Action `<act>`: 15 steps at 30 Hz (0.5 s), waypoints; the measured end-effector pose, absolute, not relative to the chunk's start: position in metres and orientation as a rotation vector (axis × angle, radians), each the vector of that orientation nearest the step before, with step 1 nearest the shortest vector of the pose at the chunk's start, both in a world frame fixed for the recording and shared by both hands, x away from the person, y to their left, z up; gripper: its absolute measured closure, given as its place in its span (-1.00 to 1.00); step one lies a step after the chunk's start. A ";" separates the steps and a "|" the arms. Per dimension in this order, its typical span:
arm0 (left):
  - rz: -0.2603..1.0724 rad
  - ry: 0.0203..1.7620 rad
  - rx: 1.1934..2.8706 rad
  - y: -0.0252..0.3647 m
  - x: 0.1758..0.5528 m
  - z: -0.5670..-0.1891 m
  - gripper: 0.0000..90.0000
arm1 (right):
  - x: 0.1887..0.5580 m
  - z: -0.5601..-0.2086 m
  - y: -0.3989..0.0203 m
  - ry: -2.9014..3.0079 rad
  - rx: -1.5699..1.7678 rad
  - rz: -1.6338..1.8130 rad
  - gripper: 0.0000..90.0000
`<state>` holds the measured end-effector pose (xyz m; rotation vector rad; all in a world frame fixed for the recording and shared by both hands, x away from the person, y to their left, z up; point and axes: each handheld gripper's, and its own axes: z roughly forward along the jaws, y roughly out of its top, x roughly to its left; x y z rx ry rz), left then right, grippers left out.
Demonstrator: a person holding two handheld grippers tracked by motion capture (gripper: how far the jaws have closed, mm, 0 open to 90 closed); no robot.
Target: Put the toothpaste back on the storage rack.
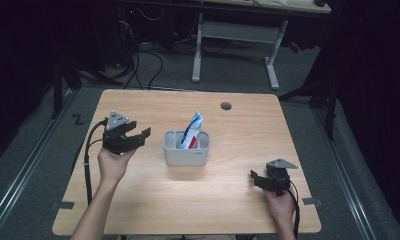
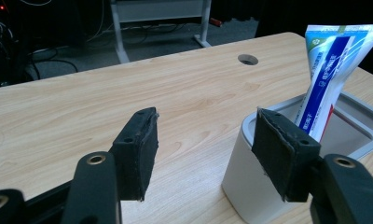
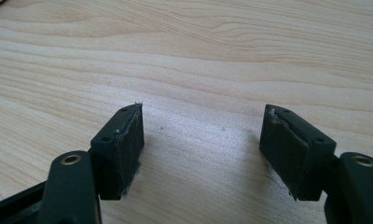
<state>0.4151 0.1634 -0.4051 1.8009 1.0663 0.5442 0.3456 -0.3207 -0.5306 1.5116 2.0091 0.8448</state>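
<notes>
A white holder (image 1: 186, 155) with compartments stands at the table's middle, with a blue, white and red toothpaste tube (image 1: 192, 130) leaning upright in it. My left gripper (image 1: 142, 133) hovers just left of the holder, open, nothing between its jaws. In the left gripper view the holder (image 2: 250, 182) sits behind the right pad (image 2: 282, 154), and the tube (image 2: 329, 70) rises beyond. My right gripper (image 1: 254, 178) rests low near the table's front right, open, with bare wood between its pads (image 3: 121, 144).
The wooden table (image 1: 153, 200) has a round cable hole (image 1: 226, 106) at the back. Beyond it stands a white desk frame (image 1: 238, 35) on a grey floor with cables. Dark surroundings flank both sides.
</notes>
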 end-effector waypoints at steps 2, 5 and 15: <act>0.545 1.072 1.796 0.166 0.414 -0.405 -0.10 | 0.346 -0.531 -0.321 2.009 1.512 0.845 -0.32; 0.550 1.081 1.792 0.170 0.413 -0.406 -0.10 | 0.346 -0.531 -0.321 2.009 1.512 0.845 -0.32; 0.558 1.102 1.779 0.179 0.409 -0.405 -0.13 | 0.346 -0.531 -0.321 2.009 1.512 0.845 -0.32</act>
